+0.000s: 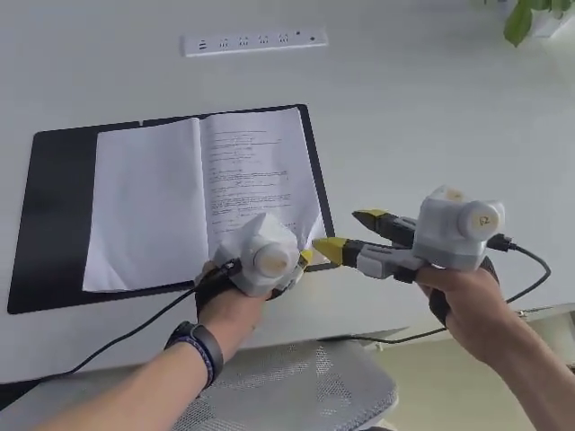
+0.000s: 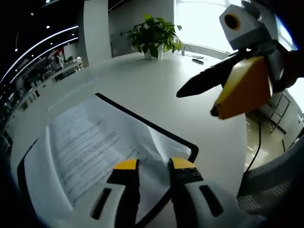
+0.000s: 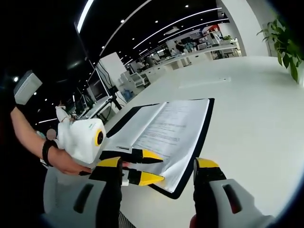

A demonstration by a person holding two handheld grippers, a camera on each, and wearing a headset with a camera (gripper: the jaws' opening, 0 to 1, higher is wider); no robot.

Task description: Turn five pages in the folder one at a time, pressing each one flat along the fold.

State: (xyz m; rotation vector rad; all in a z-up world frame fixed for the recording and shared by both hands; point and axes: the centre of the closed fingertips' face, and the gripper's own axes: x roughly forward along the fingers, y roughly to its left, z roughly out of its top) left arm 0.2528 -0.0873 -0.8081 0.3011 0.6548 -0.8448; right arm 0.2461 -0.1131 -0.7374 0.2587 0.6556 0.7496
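A black folder [image 1: 54, 215] lies open on the white table, with a blank left page [image 1: 144, 206] and a printed right page [image 1: 256, 171]. My left gripper [image 1: 305, 258] sits at the right page's lower right corner. In the left gripper view its yellow-tipped jaws [image 2: 154, 164] stand narrowly apart over that corner of the page [image 2: 95, 142]. My right gripper [image 1: 349, 232] hovers just right of the folder, open with nothing between its jaws. In the right gripper view [image 3: 158, 164] it looks at the folder [image 3: 204, 128] and the left gripper [image 3: 154, 167].
A white power strip [image 1: 254, 40] lies at the back of the table. A potted plant [image 1: 526, 18] stands at the far right. A grey mesh chair [image 1: 296, 386] is below the table's front edge. Cables trail from both grippers.
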